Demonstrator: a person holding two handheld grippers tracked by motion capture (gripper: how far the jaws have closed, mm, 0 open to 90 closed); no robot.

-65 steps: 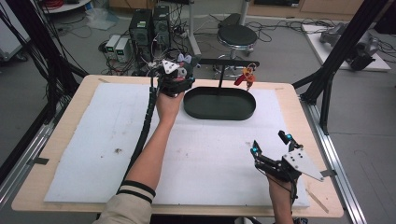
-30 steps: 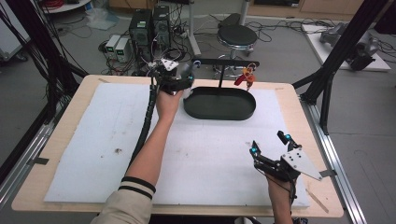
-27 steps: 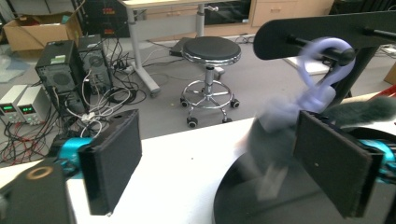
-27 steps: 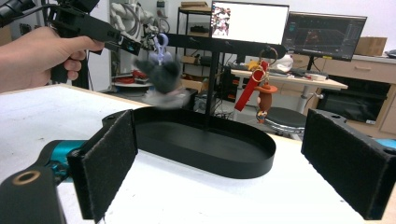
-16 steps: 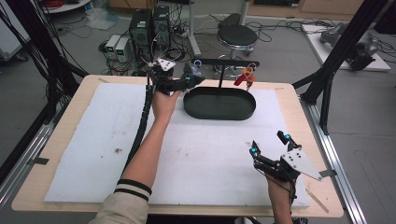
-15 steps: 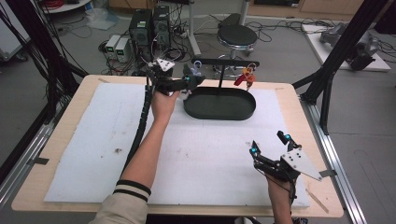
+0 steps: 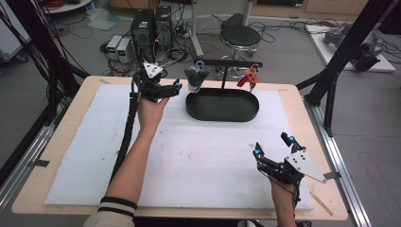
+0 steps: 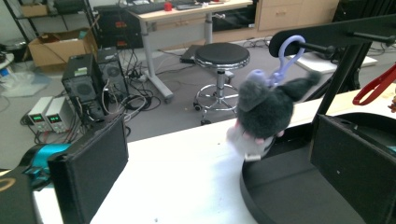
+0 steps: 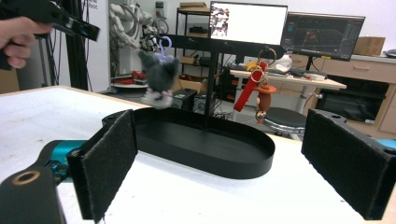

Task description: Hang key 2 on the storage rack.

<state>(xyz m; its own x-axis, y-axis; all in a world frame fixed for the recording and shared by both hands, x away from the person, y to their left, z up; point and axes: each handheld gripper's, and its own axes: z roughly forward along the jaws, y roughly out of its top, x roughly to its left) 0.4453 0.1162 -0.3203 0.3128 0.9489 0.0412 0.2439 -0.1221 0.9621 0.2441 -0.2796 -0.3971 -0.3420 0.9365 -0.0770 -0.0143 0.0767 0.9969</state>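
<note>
A black oval metal tray [image 7: 222,112] sits at the far middle of the counter [image 7: 293,94]. From the black rack bar [image 7: 231,63] above it, a grey plush keychain [image 7: 196,78] hangs left and a red strap keychain [image 7: 248,78] right.

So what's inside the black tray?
The black tray looks empty apart from the stand's post. The grey plush keychain hangs above its end, not inside. Its near wall hides some of the floor.

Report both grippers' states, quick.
Left gripper: fingers just opened, empty, beside the hanging grey plush keychain.
Right gripper: open, empty.
</note>
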